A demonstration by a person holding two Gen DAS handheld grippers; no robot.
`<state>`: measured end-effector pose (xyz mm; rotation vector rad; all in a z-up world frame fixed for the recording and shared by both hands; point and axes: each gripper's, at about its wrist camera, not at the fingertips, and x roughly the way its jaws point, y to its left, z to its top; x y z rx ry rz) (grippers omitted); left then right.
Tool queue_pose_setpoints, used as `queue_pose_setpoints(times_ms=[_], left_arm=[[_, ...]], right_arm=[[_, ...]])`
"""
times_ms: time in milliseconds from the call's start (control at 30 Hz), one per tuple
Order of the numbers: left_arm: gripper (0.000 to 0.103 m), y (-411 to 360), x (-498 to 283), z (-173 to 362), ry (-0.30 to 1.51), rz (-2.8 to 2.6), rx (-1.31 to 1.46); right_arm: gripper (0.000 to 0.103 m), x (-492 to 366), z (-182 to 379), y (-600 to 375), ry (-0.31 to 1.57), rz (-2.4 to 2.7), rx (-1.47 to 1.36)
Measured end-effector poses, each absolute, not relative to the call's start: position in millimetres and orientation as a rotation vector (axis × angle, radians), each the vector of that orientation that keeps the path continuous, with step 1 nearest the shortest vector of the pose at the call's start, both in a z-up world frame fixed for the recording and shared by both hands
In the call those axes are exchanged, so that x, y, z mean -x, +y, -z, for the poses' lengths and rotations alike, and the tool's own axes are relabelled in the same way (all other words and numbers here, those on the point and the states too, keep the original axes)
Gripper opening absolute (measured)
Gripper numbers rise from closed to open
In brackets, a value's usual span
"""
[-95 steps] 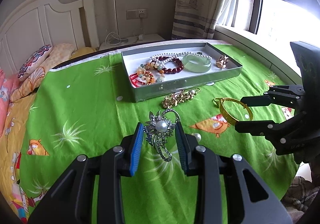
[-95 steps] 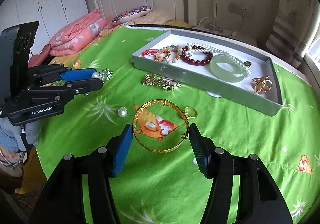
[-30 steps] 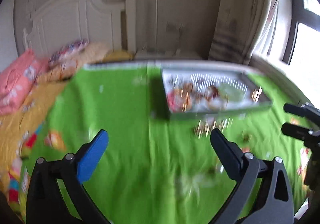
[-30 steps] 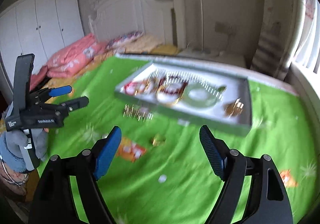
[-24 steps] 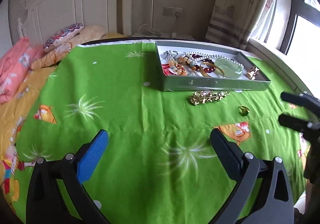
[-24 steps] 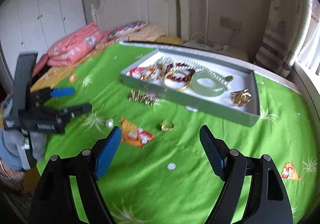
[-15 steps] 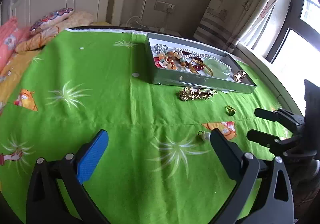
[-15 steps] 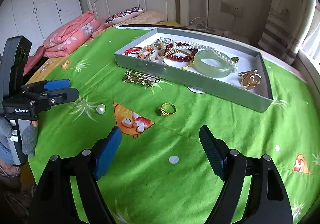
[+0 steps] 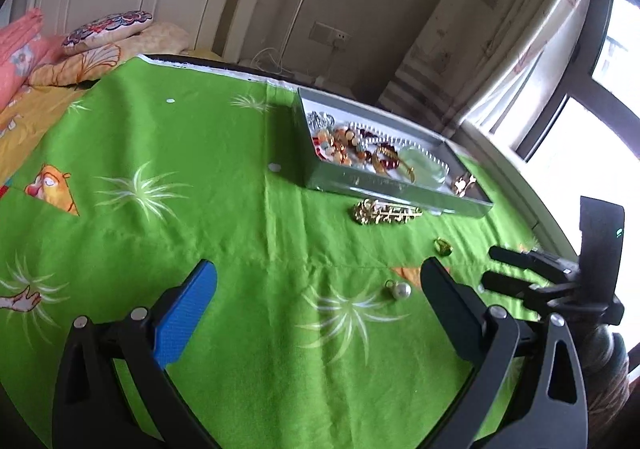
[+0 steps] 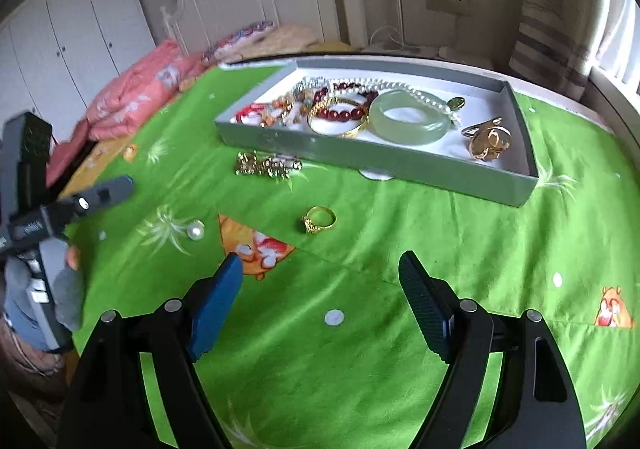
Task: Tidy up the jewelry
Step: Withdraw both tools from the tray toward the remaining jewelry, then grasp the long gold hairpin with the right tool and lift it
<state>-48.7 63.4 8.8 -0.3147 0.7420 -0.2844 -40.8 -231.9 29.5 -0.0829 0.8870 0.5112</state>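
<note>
Both the left gripper (image 9: 316, 283) and right gripper (image 10: 320, 281) hover empty with jaws spread wide over the green cloth (image 10: 360, 369), where three pieces lie outside the grey tray (image 10: 360, 159): one gold brooch (image 10: 266, 165), one gold ring (image 10: 319, 219), one pearl (image 10: 196, 229).

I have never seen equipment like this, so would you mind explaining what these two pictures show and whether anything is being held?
A person holds a hand-held gripper in each hand; each carries a wide-angle camera looking forward along its jaws. One picture comes from the left gripper, the other from the right gripper. Each also sees the other off to one side.

Both jaws stand open and hold nothing.

Below is a green cloth with a grey tray already holding bracelets, beads and a pale green bangle. Still loose on the cloth are a gold brooch, a gold ring and a pearl.
</note>
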Motion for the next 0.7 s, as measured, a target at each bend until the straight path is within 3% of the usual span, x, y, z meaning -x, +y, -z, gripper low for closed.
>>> queue_pose_setpoints(times_ms=[300, 700], left_arm=[[0.101, 59.8, 55.0, -13.1, 0.717, 0.339, 0.300], [0.101, 59.5, 58.6, -13.8, 0.710, 0.357, 0.307]], right_arm=[[0.077, 15.8, -30.2, -178.7, 0.905, -0.551, 0.320], [0.077, -16.6, -25.8, -145.0, 0.900, -0.629, 0.349]])
